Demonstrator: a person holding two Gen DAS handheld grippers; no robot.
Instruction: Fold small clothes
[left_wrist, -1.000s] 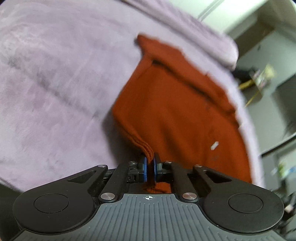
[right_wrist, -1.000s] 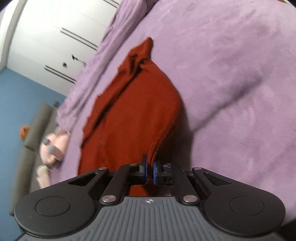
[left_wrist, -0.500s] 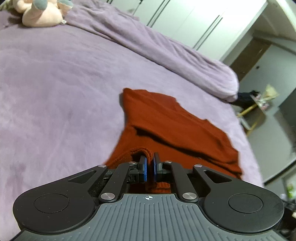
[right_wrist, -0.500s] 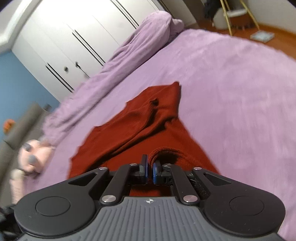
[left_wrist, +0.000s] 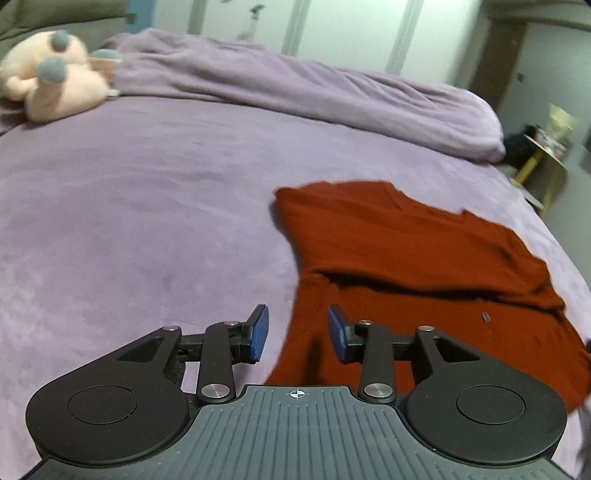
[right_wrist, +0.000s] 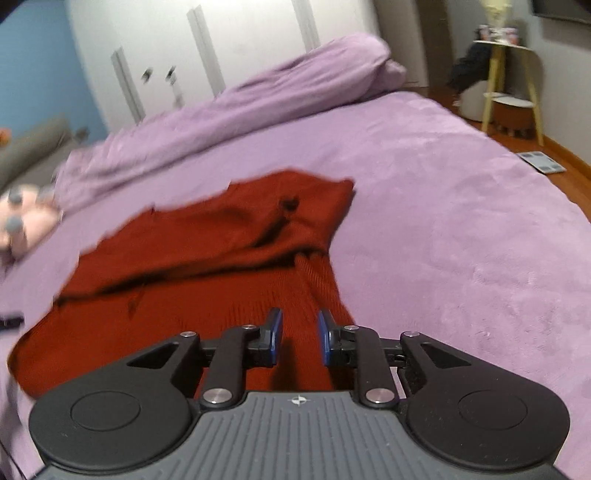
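A rust-red knitted top (left_wrist: 406, 258) lies on the purple bedspread (left_wrist: 147, 206), its near part doubled over the far part. My left gripper (left_wrist: 297, 334) hovers at the near left edge of the top; its jaws are opening and the blue pads no longer press the cloth. In the right wrist view the same top (right_wrist: 207, 273) lies spread ahead. My right gripper (right_wrist: 300, 338) is at its near right edge, jaws opening, the knit lying under the gap and untouched by the pads.
A pink plush toy (left_wrist: 51, 77) sits at the far left of the bed. A rolled purple duvet (left_wrist: 314, 96) runs along the back. White wardrobe doors (right_wrist: 207, 55) stand behind. A yellow-legged side table (right_wrist: 506, 77) stands on the wooden floor at the right.
Both grippers carried the near hem forward over the top, then let go: the shut pads have parted and the cloth now lies flat, folded over itself.
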